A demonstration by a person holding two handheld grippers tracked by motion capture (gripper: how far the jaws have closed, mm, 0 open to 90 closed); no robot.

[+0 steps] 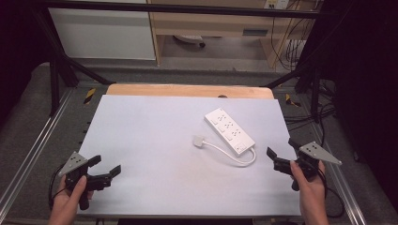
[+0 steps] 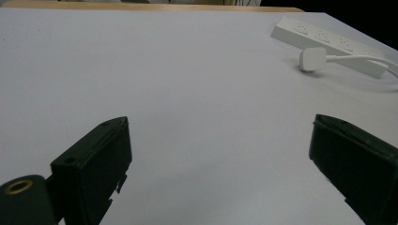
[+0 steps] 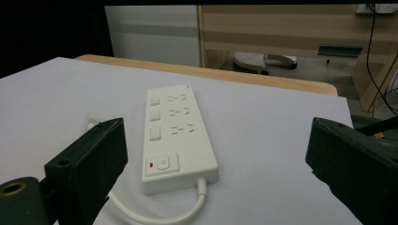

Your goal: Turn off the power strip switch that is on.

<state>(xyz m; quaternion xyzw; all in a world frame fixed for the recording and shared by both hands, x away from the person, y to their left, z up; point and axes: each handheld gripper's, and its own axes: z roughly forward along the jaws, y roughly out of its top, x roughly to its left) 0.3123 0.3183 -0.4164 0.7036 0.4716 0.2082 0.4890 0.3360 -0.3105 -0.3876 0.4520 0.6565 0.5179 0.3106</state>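
White sheeting [image 1: 155,154] covered a wooden table [image 1: 187,90] set inside a black metal frame [image 1: 61,65], with grey carpet [image 1: 28,117] around it and, at twelve o'clock beyond the far edge, a white cabinet [image 1: 103,33] beside a pale wood desk [image 1: 211,23] trailing loose cables [image 1: 291,47]. No container stood on the surface. A white power strip [image 1: 229,131] lay flat at about two o'clock from the table's centre, angled with its switch end toward the near right; its cord [image 1: 234,158] looped from that end back to a white plug [image 1: 199,140] resting on the sheet just beside the strip, at its nine o'clock. The right gripper [image 1: 285,155], held in a hand [image 1: 309,187] at four o'clock, had its jaws spread wide and empty, the strip lying near and straight ahead of them, apart from both. The left gripper [image 1: 105,165], at eight o'clock, was likewise spread wide and held nothing, with strip and plug well apart from it toward two o'clock.
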